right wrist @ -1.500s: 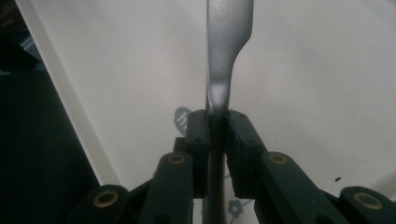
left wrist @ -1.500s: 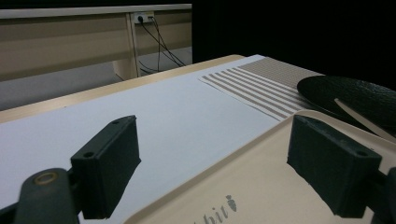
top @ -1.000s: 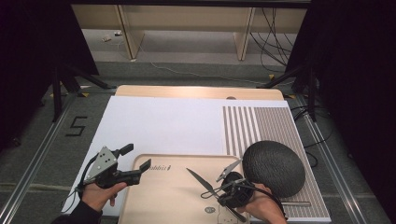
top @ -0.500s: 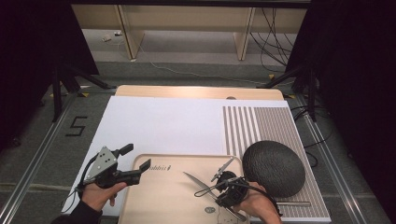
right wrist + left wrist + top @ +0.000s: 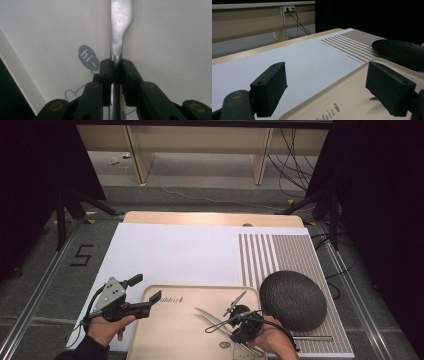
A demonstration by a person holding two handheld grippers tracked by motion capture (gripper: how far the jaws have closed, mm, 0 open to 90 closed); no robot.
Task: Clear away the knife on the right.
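From above, a pale beige plastic tray [image 5: 180,330] is lying on white sheeting covering the desk [image 5: 175,250], grey floor beyond. The left gripper [image 5: 332,92] is holding its jaws apart. The right gripper [image 5: 115,72] is clamping what is probably a silver metal knife [image 5: 121,22] over the tray.

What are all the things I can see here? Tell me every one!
Knife: one, silver, clamped in the right hand-held gripper over the tray.
Tray: one, beige with printed pictures, at the near edge of the table.
Plate: one, black, on the striped mat, right of the tray.
Striped mat: one, brown and white, on the table's right side.
White sheet: one, covering the table's middle.
Table: one, light wood.
Left hand-held gripper: one, black, open, at the tray's left edge.
Right hand-held gripper: one, black, shut on the knife.
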